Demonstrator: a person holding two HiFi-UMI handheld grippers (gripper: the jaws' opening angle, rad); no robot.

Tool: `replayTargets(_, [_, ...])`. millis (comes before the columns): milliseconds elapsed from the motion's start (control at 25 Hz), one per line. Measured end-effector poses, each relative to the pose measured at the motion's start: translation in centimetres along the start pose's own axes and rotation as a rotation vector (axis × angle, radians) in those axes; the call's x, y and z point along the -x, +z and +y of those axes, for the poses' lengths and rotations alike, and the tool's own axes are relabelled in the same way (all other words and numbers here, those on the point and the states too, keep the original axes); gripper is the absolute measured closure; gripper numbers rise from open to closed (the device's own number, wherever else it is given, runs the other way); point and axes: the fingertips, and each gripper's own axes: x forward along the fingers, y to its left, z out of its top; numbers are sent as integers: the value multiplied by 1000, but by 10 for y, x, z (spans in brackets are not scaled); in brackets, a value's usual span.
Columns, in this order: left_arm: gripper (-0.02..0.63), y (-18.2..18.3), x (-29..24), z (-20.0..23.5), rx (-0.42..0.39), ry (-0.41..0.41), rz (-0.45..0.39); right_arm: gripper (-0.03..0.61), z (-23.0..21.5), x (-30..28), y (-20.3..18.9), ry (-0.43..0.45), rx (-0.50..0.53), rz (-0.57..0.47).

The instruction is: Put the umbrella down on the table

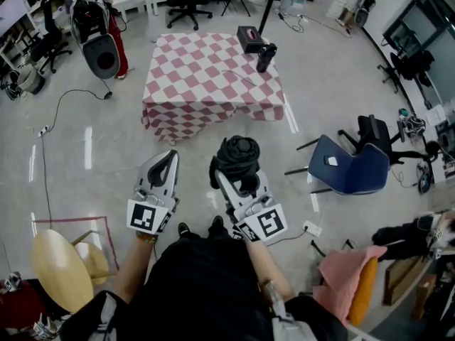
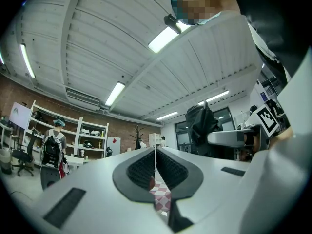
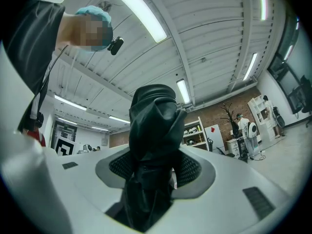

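While your right gripper (image 1: pixel 231 183) clamps the folded umbrella (image 1: pixel 238 156) in wide-set jaws, well short of the table (image 1: pixel 206 77), your left gripper (image 1: pixel 170 160) has its jaws pressed together, empty. Release early and it lands on the floor (image 1: pixel 334 98); slack fabric may slip.

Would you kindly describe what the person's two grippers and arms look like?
The left gripper and right gripper are both white, wedge-shaped shells that taper to two jaws lined with dark ribbed pads. Each carries a cube with black-and-white square markers at its rear end. The person wears a black top that leaves the forearms bare.
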Motion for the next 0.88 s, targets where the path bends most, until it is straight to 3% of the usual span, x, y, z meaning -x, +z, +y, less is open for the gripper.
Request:
replayTargets(320, [597,-18,-32,-11,5,12,50,360,-25,-7,-9,-6,42,14])
replayTargets(880, [597,-43,-73,-45,24,50,93,360,-71,-4,-4,23,2,-12])
